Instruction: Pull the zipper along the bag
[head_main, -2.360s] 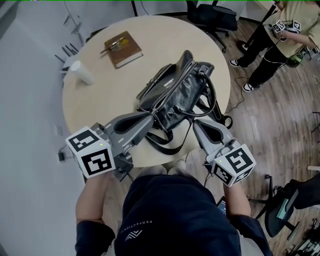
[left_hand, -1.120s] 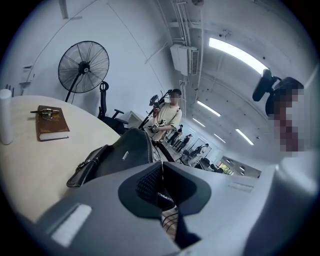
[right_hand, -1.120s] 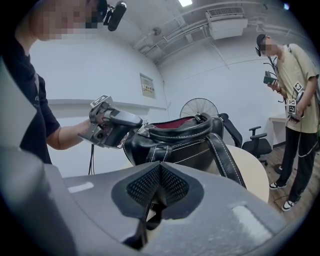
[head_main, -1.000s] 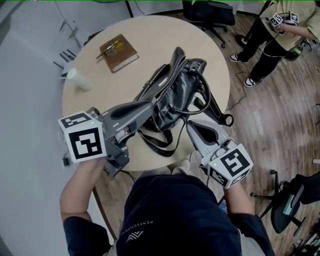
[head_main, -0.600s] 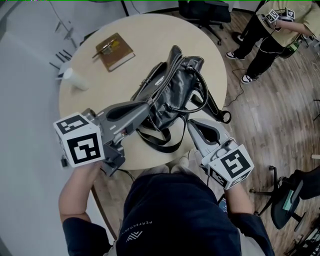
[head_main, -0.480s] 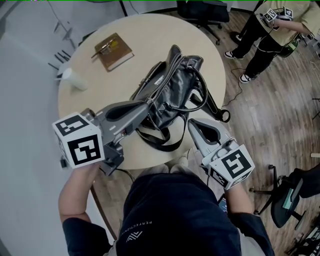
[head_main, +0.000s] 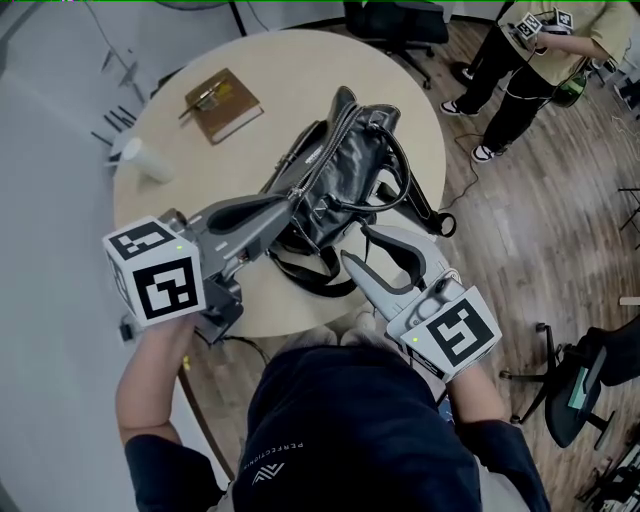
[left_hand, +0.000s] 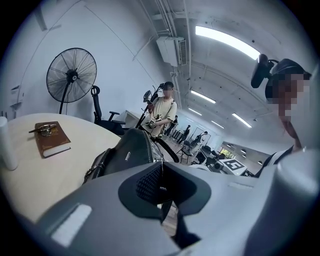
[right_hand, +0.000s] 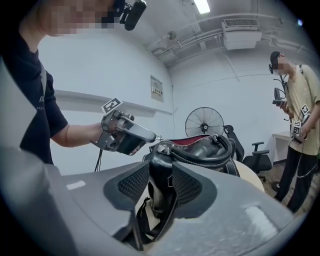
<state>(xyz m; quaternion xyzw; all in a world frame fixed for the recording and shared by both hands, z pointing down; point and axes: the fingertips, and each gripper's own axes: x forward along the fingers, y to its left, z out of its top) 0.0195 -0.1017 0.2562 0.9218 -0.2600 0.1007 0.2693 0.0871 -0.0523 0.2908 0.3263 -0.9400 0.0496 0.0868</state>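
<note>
Right tool (head_main: 356, 246): it is held nearest the wearer. Its jaws have just been opening and are now spread. The near end panel of the bag (head_main: 345, 170) stands between the pads but is not squeezed.
Left tool (head_main: 298, 197): it is pressed almost together on a thin metal tab, judged to be the zipper pull (left_hand: 163, 188), at the near end of the zipper (head_main: 325, 150).
Bag position: the black leather bag is laid on the round surface (head_main: 180, 170), close to its front edge, with the long side running away from the wearer. A strap (head_main: 310, 275) is hung over that edge.
Step in hand: a regrip is judged to be under way. The bracing hold on the bag's end is released while the pull is pinched.
Next move: the bag is best braced again by the right tool before the pull is drawn along the teeth toward the far end. Unbraced, the soft bag would likely be dragged along with the pull.
Bag contents: a red lining (right_hand: 197, 137) is seen through the partly open mouth in the right gripper view. Nothing inside can be made out.
Cup (head_main: 140, 160): the white cup is placed at the left of the surface, well apart from the bag. What it holds cannot be told.
Notebook (head_main: 222, 103): the brown notebook is laid farther back, with a pen-like thing on its cover.
</note>
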